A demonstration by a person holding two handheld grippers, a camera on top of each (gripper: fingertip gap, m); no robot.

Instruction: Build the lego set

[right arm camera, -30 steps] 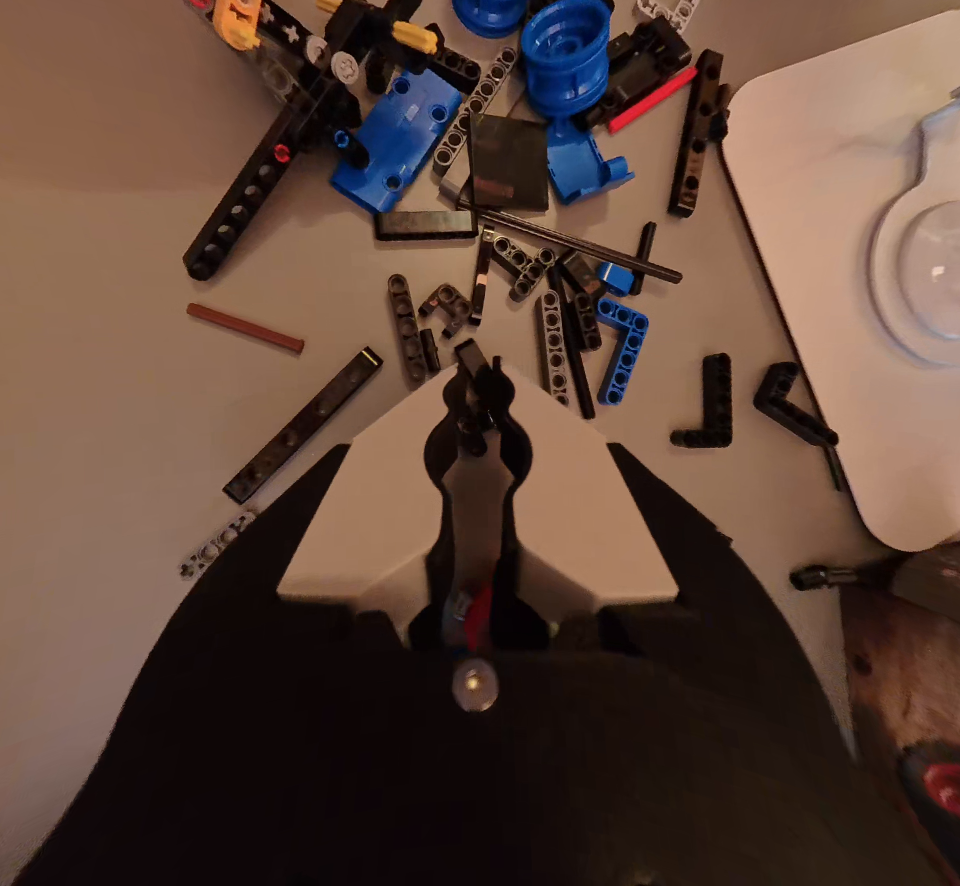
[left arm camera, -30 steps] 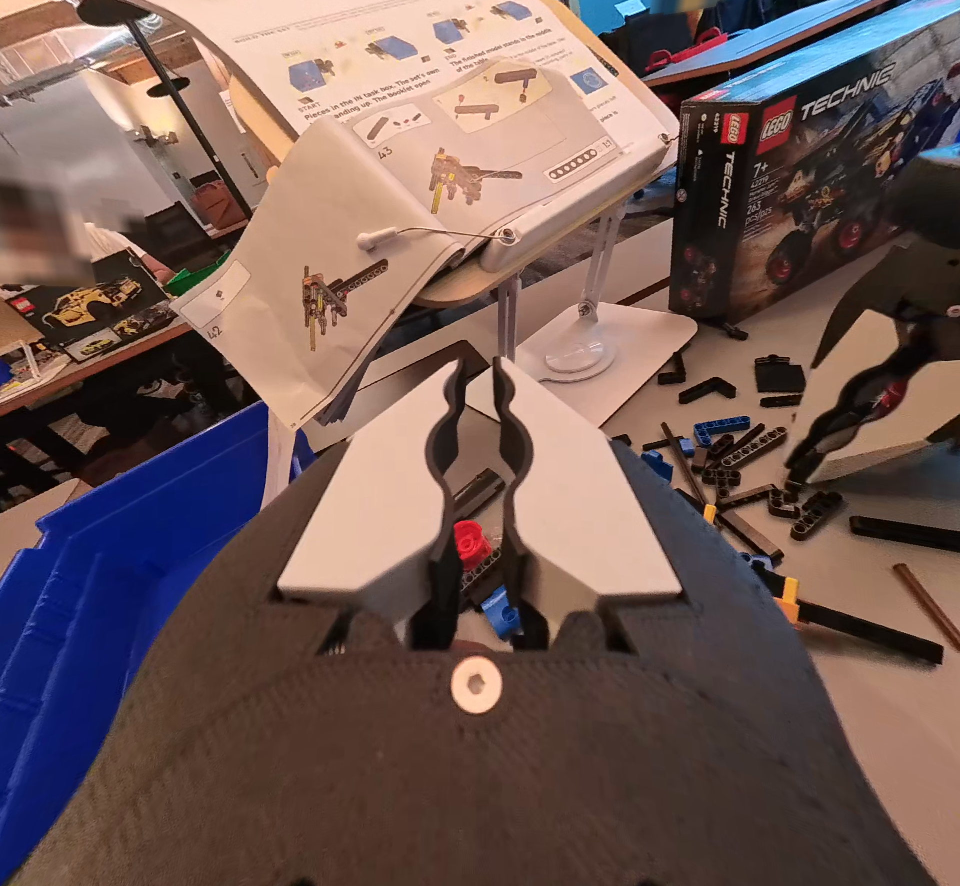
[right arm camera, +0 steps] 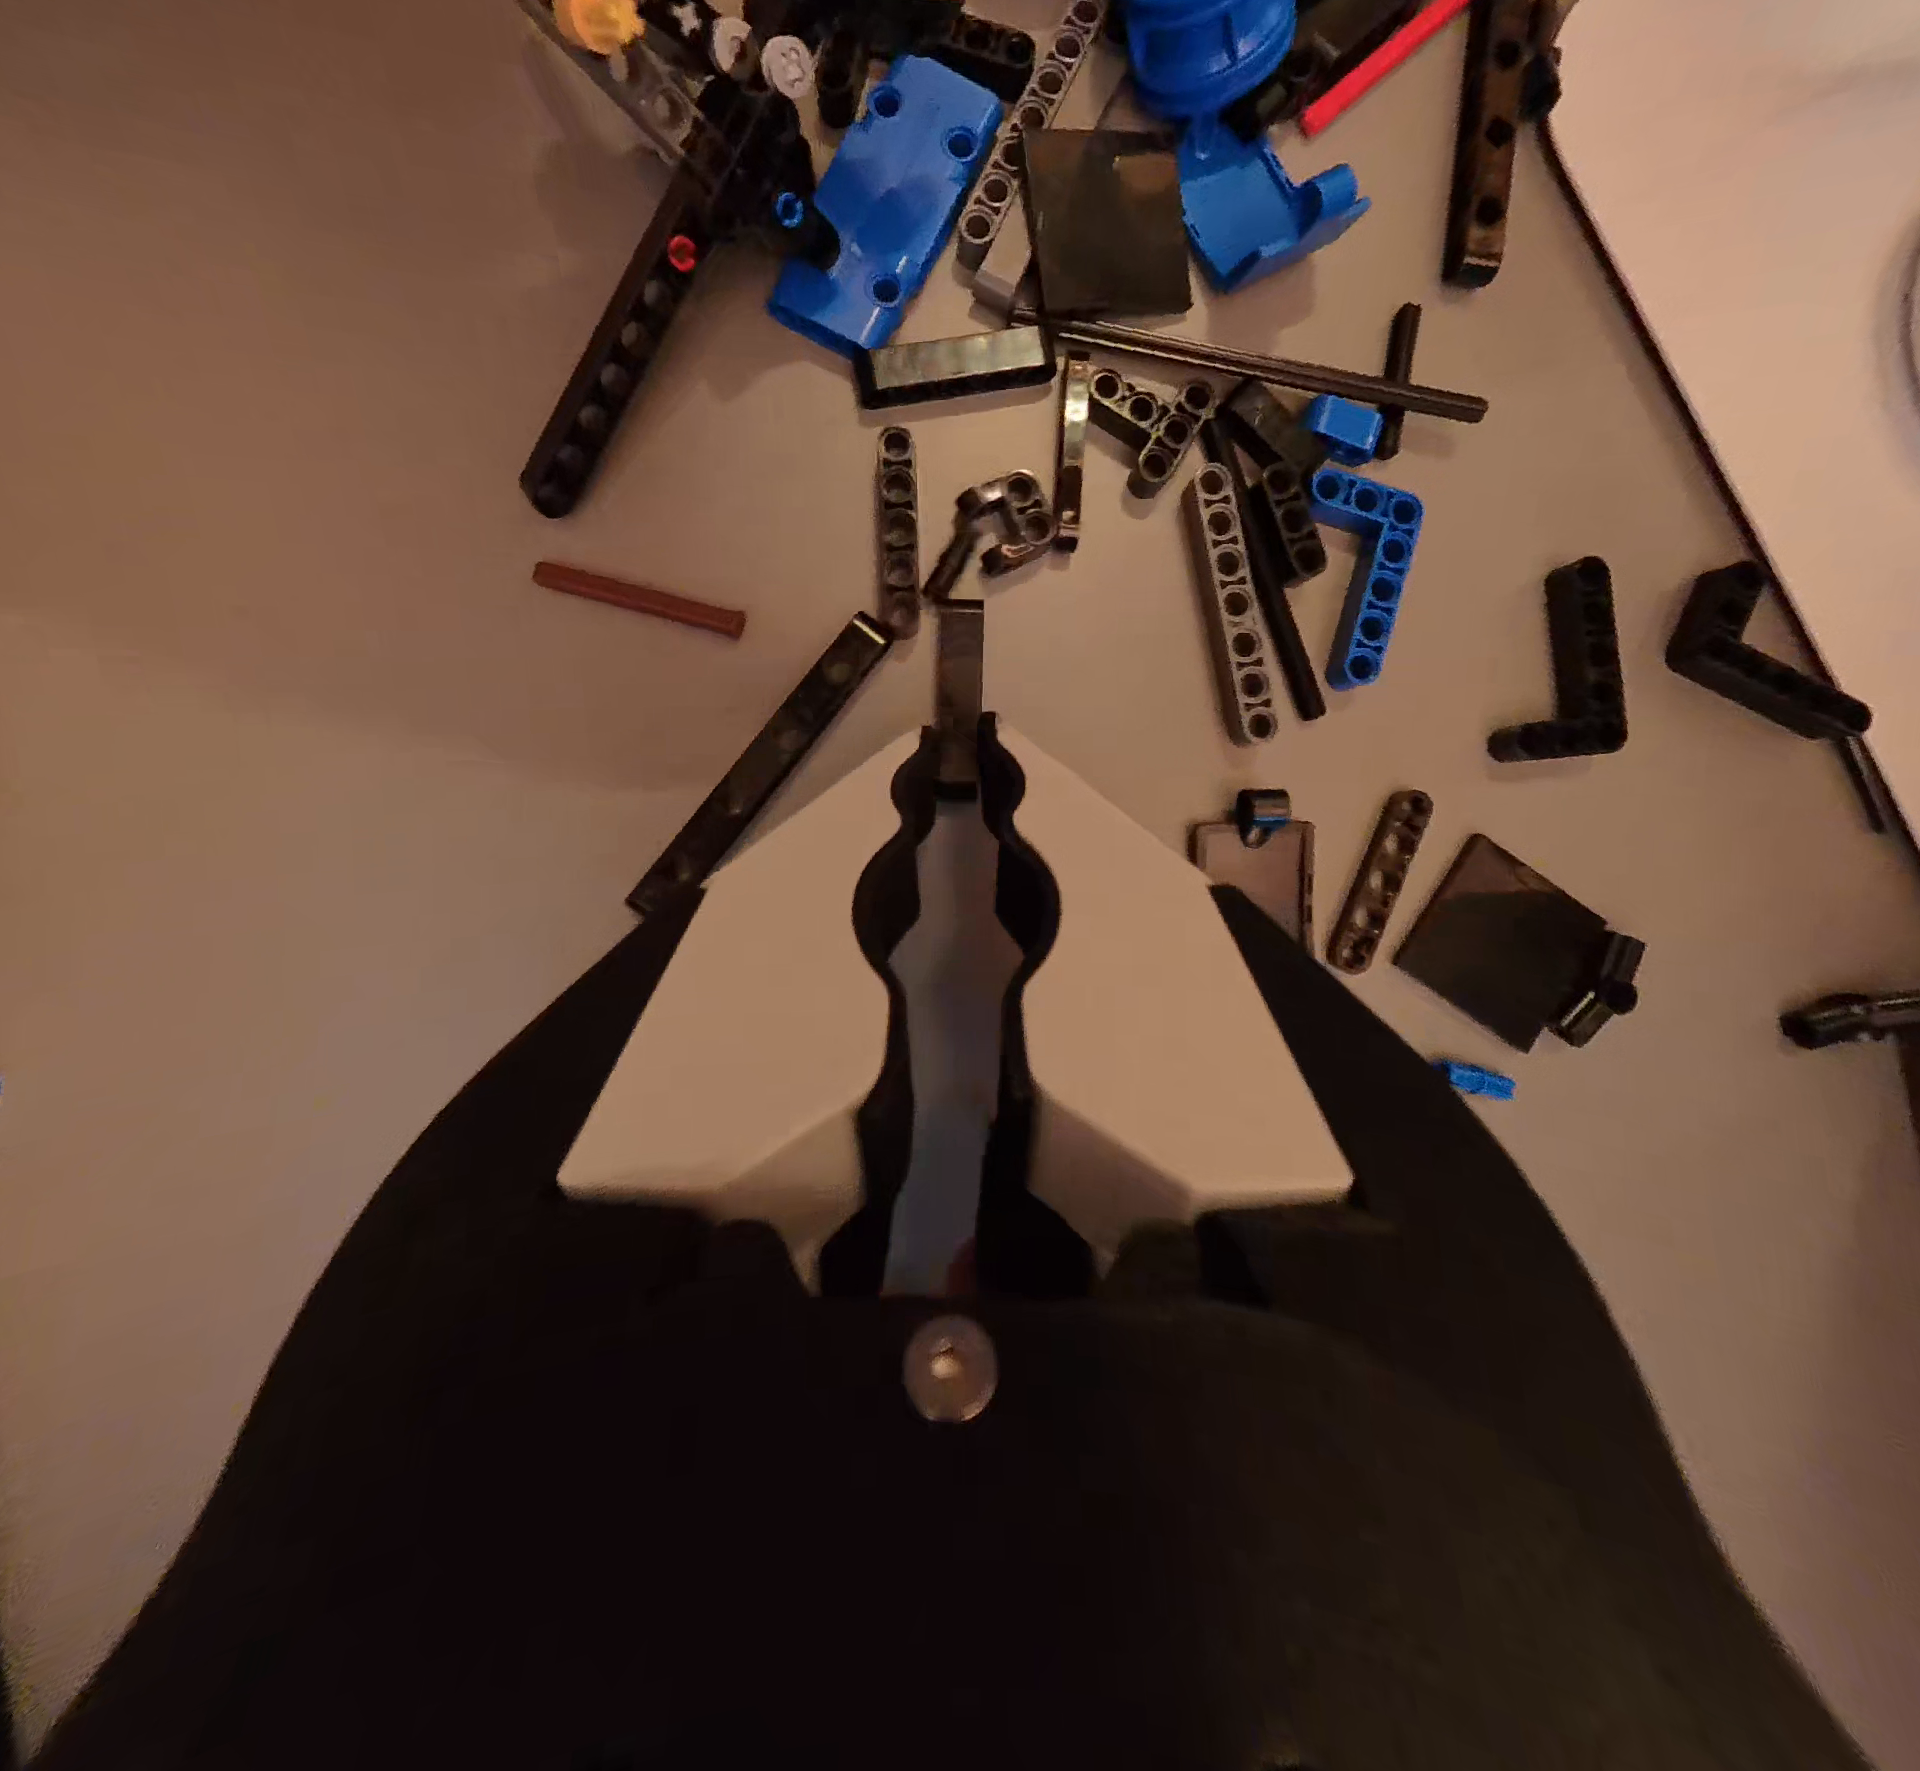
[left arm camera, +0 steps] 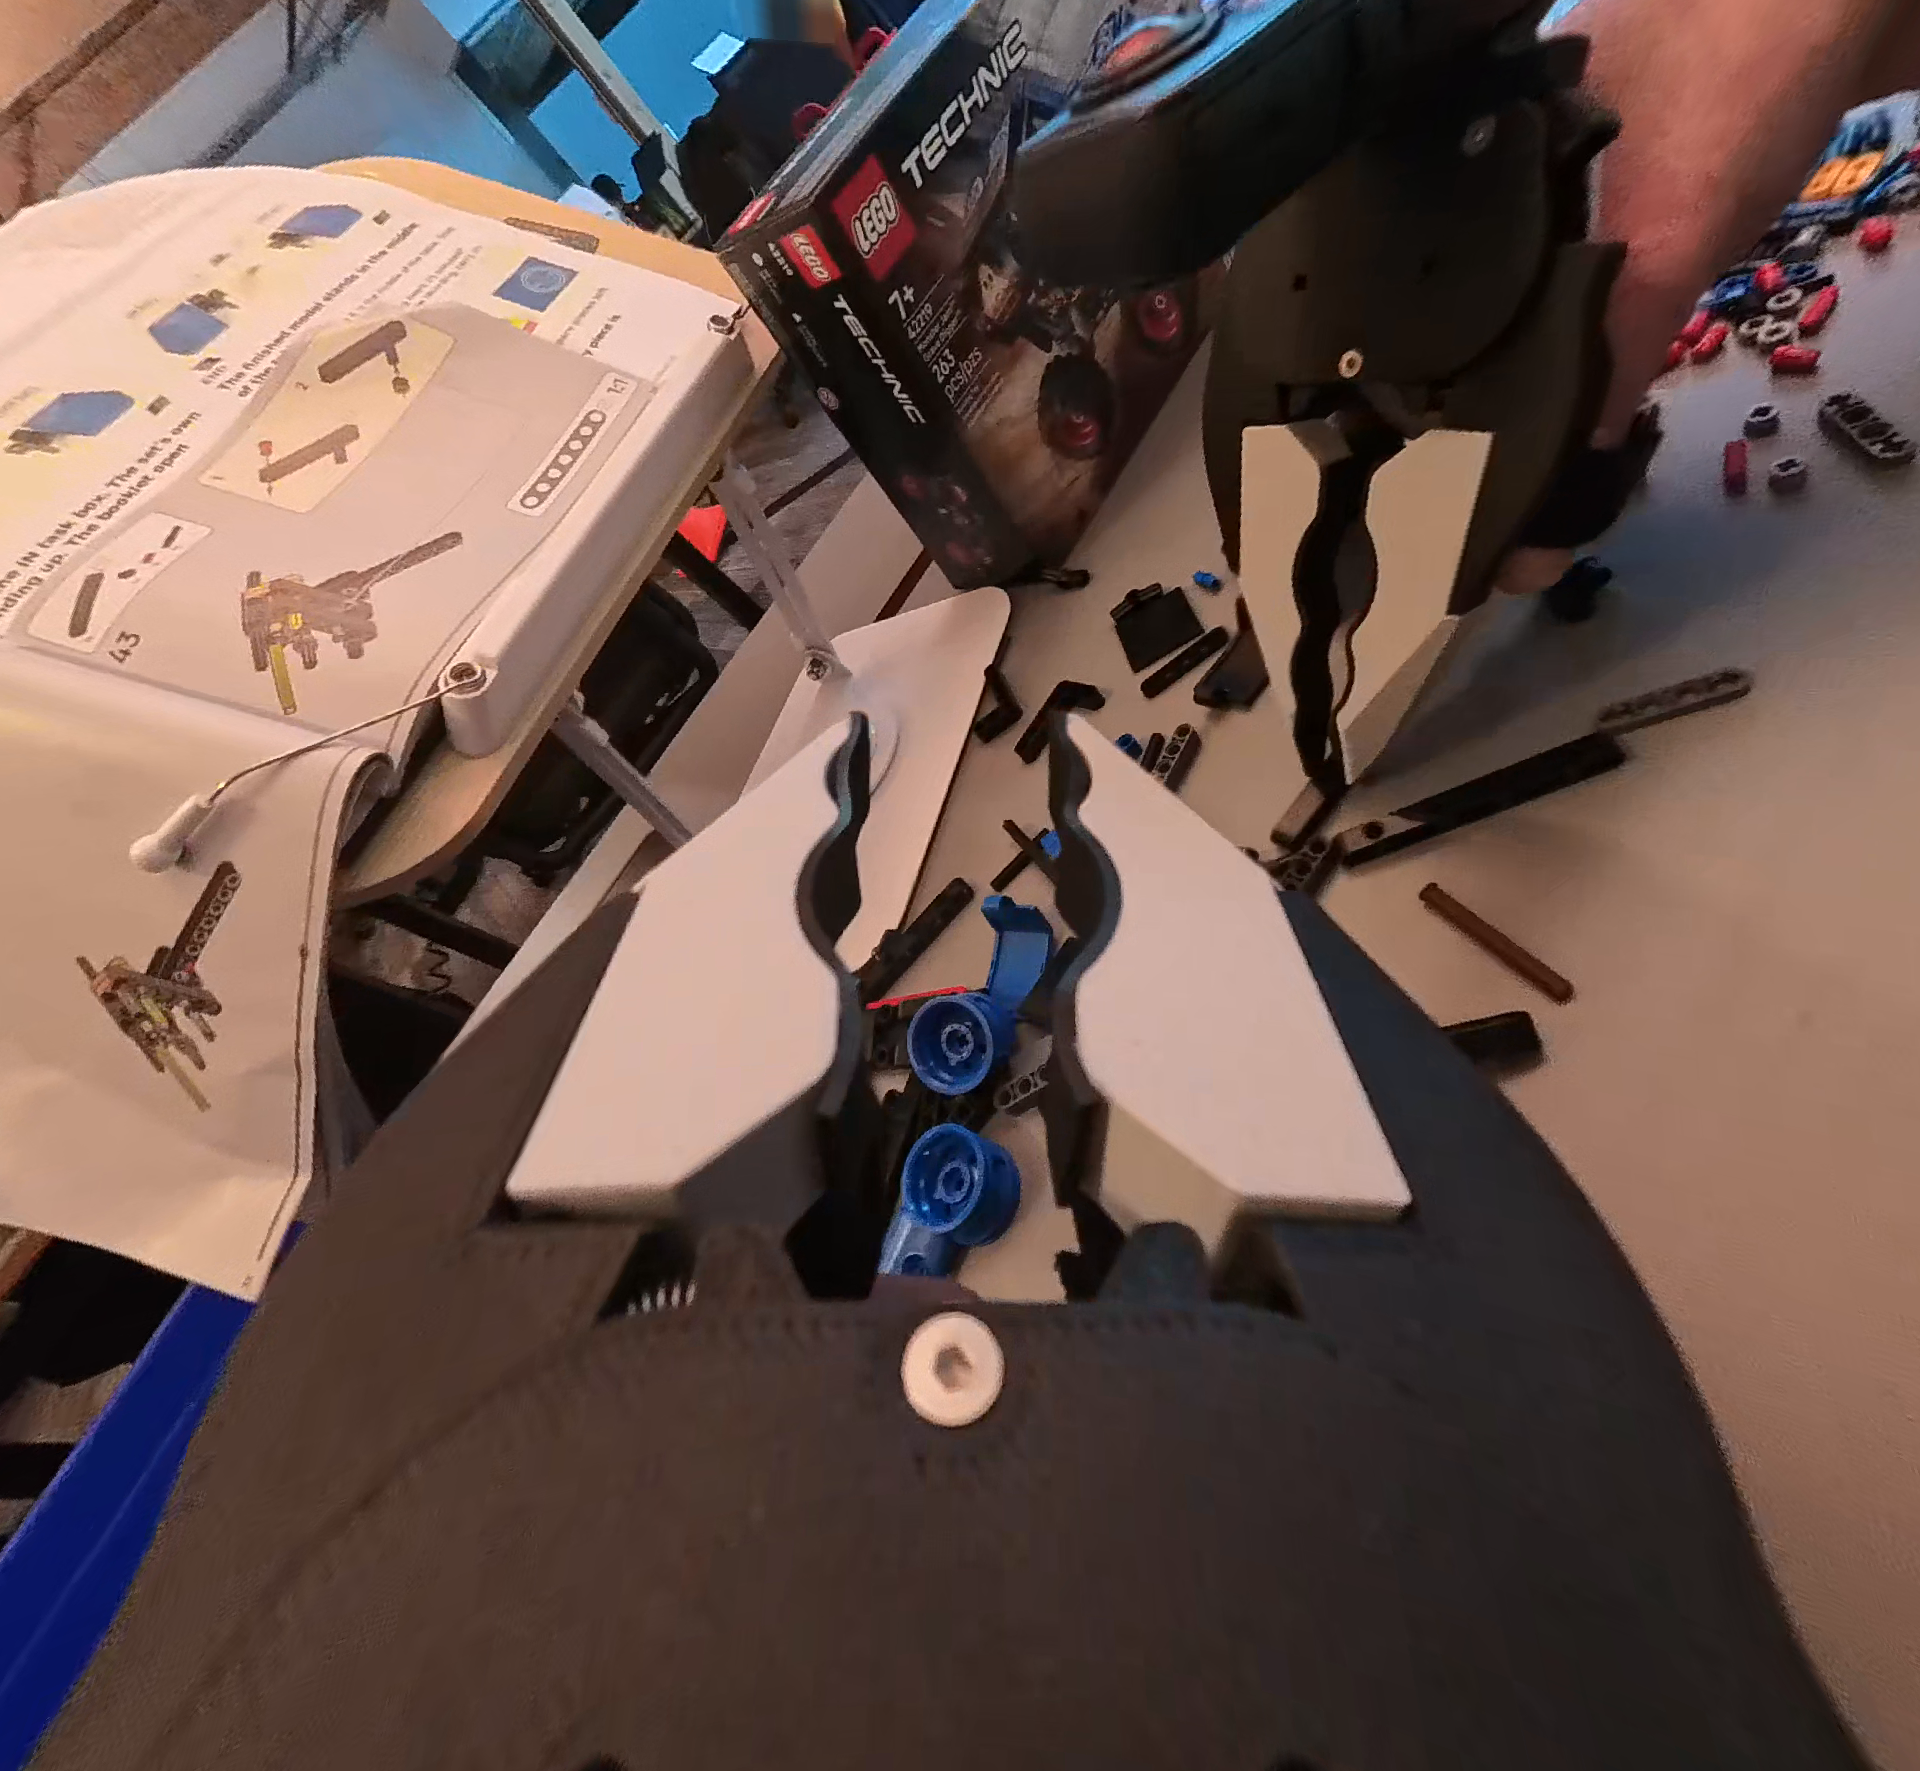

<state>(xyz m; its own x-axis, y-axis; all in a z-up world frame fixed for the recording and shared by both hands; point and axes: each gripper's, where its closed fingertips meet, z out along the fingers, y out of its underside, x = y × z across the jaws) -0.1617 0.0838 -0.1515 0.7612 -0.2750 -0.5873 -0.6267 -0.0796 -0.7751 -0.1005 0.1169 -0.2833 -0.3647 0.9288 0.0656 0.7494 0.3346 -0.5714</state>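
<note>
At the left, the instruction booklet [left arm camera: 343, 495] lies open on its stand. The left gripper [left arm camera: 956, 755] is wide open and holds nothing; two blue wheels [left arm camera: 954, 1046] lie under it. At the right, the right gripper [right arm camera: 958, 753] is closed on a short black beam [right arm camera: 958, 672] above the loose pieces on the table [right arm camera: 312, 371].

This looks like a shared workroom or lab. A pale bench [left arm camera: 1714, 1046] carries scattered toy building pieces [right arm camera: 1236, 599], a boxed building set [left arm camera: 935, 350] and an instruction booklet [left arm camera: 312, 495] clipped open on a reading stand. Behind it stand more work tables, dark chairs and blue storage bins.
</note>
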